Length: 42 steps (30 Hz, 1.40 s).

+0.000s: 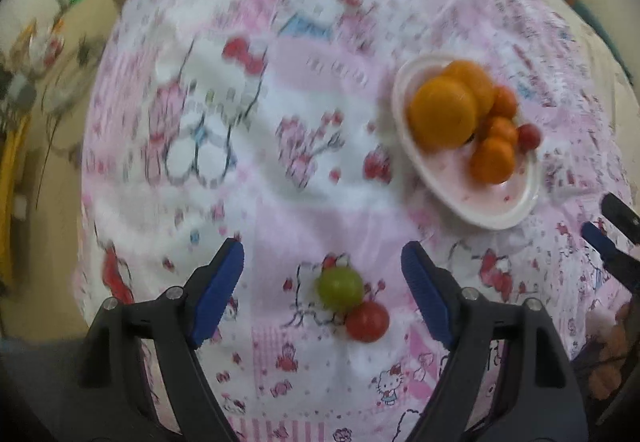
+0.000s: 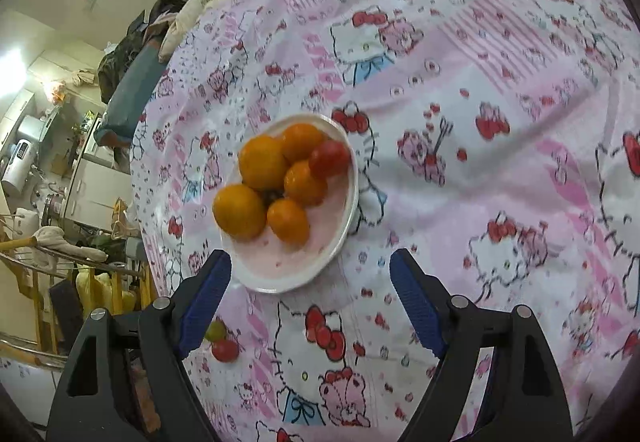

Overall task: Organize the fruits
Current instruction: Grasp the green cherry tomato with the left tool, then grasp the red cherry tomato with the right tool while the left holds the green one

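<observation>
Both the left gripper [image 1: 322,268] and right gripper [image 2: 310,276] hang with jaws spread wide and empty, while the small green tomato [image 1: 340,288] and small red tomato [image 1: 367,321] sit touching on the table, well apart from the white round plate [image 1: 496,208] piled with orange fruits [image 1: 444,114].

Through my left camera everything smears: the patterned cloth [image 1: 280,146] streaks as if in motion, and the fruit on the plate [image 1: 516,208] has soft edges. My right camera is sharper at the centre, though the plate [image 2: 276,278] and the cloth's far prints blur slightly. Light is soft, even and indoor; a bright glare patch [image 2: 12,62] burns white at the right view's left edge. Shadows are faint. Both views bulge like fisheyes, bending the room at the rims, with dark corners. My blue-padded fingers [image 1: 218,292] look crisp in both.
</observation>
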### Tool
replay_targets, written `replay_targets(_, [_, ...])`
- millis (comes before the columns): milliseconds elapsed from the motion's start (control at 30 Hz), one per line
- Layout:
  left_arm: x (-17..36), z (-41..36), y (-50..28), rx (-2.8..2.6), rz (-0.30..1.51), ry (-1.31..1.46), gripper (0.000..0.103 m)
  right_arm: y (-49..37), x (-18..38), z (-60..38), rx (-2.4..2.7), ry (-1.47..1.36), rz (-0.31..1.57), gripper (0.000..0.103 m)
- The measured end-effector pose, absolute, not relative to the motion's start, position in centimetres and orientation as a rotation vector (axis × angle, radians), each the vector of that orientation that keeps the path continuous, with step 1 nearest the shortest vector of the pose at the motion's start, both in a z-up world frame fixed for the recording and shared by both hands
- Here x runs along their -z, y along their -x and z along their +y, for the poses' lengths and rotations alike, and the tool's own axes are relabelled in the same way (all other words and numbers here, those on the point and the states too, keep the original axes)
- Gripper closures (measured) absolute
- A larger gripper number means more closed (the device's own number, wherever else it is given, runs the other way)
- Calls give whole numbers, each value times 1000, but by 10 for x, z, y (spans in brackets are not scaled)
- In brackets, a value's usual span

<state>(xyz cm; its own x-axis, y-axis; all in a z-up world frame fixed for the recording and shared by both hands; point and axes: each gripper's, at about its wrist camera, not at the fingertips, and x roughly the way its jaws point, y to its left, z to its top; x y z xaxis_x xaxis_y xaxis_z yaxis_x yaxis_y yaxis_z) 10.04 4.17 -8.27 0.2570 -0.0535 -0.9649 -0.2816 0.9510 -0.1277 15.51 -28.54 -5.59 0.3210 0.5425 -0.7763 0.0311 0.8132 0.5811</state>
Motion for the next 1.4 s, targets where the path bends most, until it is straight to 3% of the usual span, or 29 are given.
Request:
replay_targets(133, [102, 41, -98, -189, 1369, 346, 26, -154, 59, -281, -357, -537, 1219, 19])
replay_targets(333, [112, 32, -96, -172, 1413, 378, 47, -155, 60, -283, -353, -539, 1219, 19])
replay_targets(433, [114, 25, -99, -151, 1431, 373, 65, -157, 63, -285, -365, -588, 1229, 19])
replay_targets(667, [118, 11, -99, -137, 1469, 347, 67, -158, 66, -289, -362, -627, 1235, 19])
replay_targets(833, [120, 11, -102, -145, 1468, 342, 78, -158, 66, -287, -368, -622, 1238, 19])
replay_targets(1300, [69, 66, -97, -179, 1328, 406, 79, -135, 72, -214, -584, -441, 1363, 19])
replay_targets(1400, [61, 80, -96, -195, 1298, 424, 79, -118, 77, -170, -676, -329, 1397, 28])
